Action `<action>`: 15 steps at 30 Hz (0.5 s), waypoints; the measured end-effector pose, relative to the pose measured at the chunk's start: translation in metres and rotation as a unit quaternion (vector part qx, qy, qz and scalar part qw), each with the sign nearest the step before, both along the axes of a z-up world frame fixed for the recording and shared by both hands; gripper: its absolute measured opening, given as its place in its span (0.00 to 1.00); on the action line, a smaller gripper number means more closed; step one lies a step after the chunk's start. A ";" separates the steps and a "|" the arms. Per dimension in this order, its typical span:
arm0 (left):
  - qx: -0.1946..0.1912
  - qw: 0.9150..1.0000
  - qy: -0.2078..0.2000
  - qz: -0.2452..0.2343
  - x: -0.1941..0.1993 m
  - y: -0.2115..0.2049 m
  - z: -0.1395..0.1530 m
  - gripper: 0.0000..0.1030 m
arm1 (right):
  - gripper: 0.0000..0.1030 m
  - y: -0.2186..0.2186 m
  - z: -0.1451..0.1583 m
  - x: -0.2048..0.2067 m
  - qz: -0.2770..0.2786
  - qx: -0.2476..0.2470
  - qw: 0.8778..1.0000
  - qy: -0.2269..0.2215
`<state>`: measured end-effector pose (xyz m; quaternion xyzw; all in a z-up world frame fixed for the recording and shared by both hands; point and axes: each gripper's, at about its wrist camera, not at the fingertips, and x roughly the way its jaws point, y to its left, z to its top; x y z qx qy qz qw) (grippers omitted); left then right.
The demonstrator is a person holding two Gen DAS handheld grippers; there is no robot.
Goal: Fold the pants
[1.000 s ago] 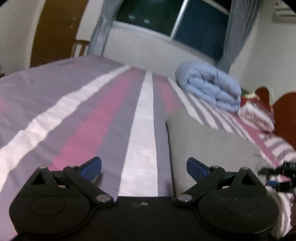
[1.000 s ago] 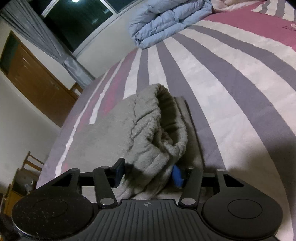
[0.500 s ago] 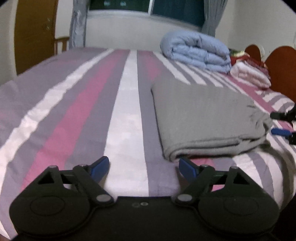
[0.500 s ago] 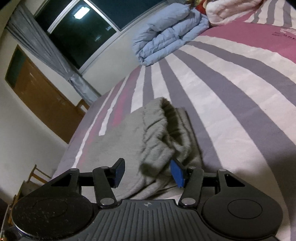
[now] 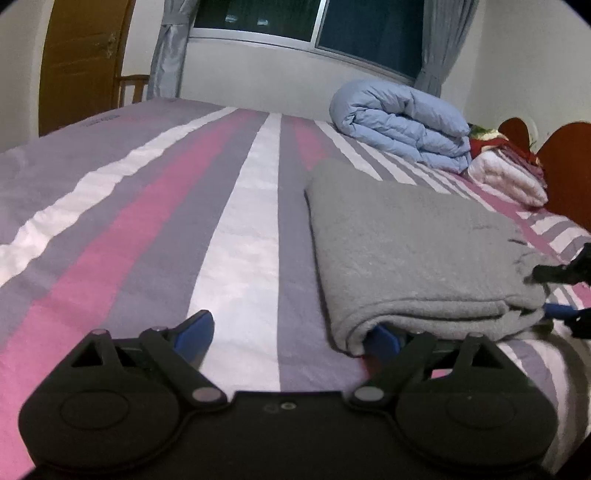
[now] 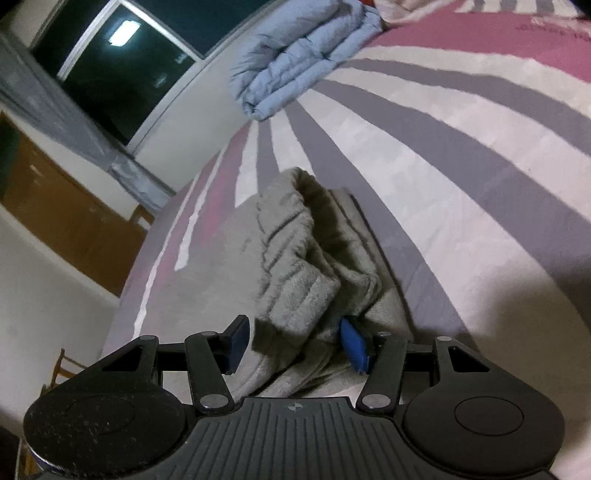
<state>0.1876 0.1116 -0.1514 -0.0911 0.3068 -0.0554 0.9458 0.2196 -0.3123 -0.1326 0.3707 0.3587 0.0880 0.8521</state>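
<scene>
Through your left wrist camera, the grey pants (image 5: 413,251) lie folded flat on the striped bedspread (image 5: 236,236), filling the right half of the frame. Your left gripper (image 5: 291,334) sits at the bottom with its jaws wide apart; they have just been opening a little further. Its right blue pad (image 5: 382,338) is tucked under the near folded edge of the pants, while the left pad rests over bare bedspread, and nothing is pinched between them. Your right gripper (image 5: 565,291) pokes in at the right edge beside the far corner of the pants. A folded blue duvet (image 5: 402,123) lies in the upper right, below the window (image 5: 314,18).

Through your right wrist camera, the pants (image 6: 295,266) bunch up in the centre, with the waistband end rumpled. Your right gripper (image 6: 295,343) holds its jaws half apart around that bunch: the right pad is against the cloth, the left pad stands just clear of it. The duvet (image 6: 295,62) sits at the top.
</scene>
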 end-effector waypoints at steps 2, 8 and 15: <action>0.005 1.000 0.006 -0.003 0.002 -0.001 -0.002 0.81 | 0.53 0.001 -0.003 0.002 -0.005 0.001 1.000 0.002; -0.002 1.000 -0.001 0.005 -0.001 0.002 0.002 0.80 | 0.50 0.009 -0.002 0.001 0.000 -0.027 1.000 -0.003; 0.006 1.000 -0.006 0.006 -0.003 0.002 0.003 0.78 | 0.45 0.011 0.007 -0.008 0.018 -0.048 0.998 -0.036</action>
